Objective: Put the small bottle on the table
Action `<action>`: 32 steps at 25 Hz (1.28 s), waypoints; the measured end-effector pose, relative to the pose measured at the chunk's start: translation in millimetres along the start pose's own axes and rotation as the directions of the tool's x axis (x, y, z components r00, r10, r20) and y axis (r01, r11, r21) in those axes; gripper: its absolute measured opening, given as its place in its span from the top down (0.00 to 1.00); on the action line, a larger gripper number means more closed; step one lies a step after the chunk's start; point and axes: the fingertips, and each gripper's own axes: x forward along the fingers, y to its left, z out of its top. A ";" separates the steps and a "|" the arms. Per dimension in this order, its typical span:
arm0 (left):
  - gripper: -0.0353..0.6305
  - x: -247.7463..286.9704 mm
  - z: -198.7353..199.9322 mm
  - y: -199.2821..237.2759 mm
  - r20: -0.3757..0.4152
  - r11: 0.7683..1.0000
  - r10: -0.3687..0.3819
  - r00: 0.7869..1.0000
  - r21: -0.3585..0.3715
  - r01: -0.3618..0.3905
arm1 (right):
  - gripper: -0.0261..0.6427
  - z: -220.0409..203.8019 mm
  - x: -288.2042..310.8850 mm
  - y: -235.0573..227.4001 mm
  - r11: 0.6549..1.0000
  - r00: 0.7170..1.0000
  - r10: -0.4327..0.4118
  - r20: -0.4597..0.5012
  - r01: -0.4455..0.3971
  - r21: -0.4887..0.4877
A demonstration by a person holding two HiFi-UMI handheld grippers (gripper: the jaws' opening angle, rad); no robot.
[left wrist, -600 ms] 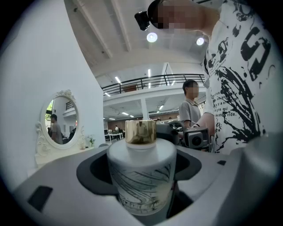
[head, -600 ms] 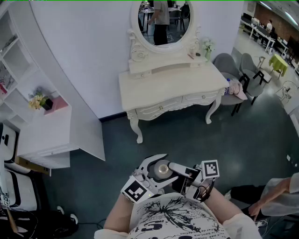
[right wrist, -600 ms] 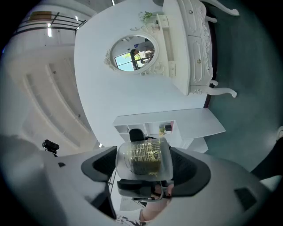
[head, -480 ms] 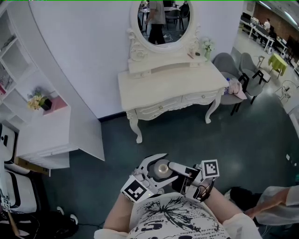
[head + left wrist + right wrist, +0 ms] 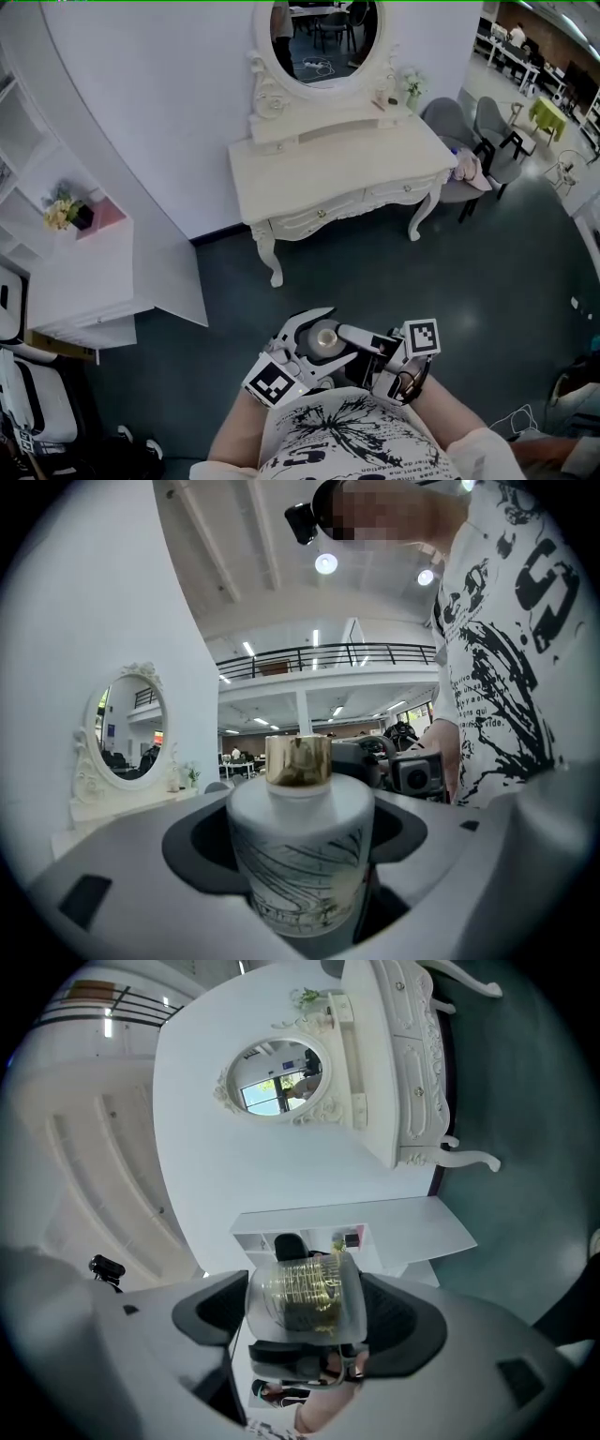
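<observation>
The small bottle (image 5: pixel 300 855), white with a gold cap, stands upright between the wide-set jaws of the left gripper (image 5: pixel 316 341), which clamp its body just in front of the person's chest. The right gripper (image 5: pixel 361 349) sits just beside it, pinching a clear container (image 5: pixel 305 1302), possibly a second bottle; the wide-angle view distorts it too much to be sure. The white counter (image 5: pixel 328 169) under the oval mirror (image 5: pixel 314 37) lies far ahead, well apart across the floor. Carry the small bottle level, cap up. Approach a bare part of the counter top. Lower until the base rests flat before spreading the jaws. Keep the right gripper clear of the path.
</observation>
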 end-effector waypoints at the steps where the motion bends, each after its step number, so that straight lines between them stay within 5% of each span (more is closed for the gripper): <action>1: 0.42 -1.8 -1.1 3.5 0.002 1.000 0.000 1.000 -0.004 0.000 | 0.39 1.3 3.7 -1.0 1.000 1.000 0.002 0.001 -0.002 0.000; 11: 0.42 23.9 -19.4 54.6 -0.020 0.999 0.016 1.000 -0.035 -0.017 | 0.39 56.7 18.7 -15.4 0.999 1.000 0.004 0.002 -0.004 0.037; 32: 0.42 276.8 -26.4 227.6 -0.050 0.983 0.181 0.982 -0.031 -0.182 | 0.39 349.8 -43.2 13.7 0.998 0.988 0.010 -0.151 -0.001 0.056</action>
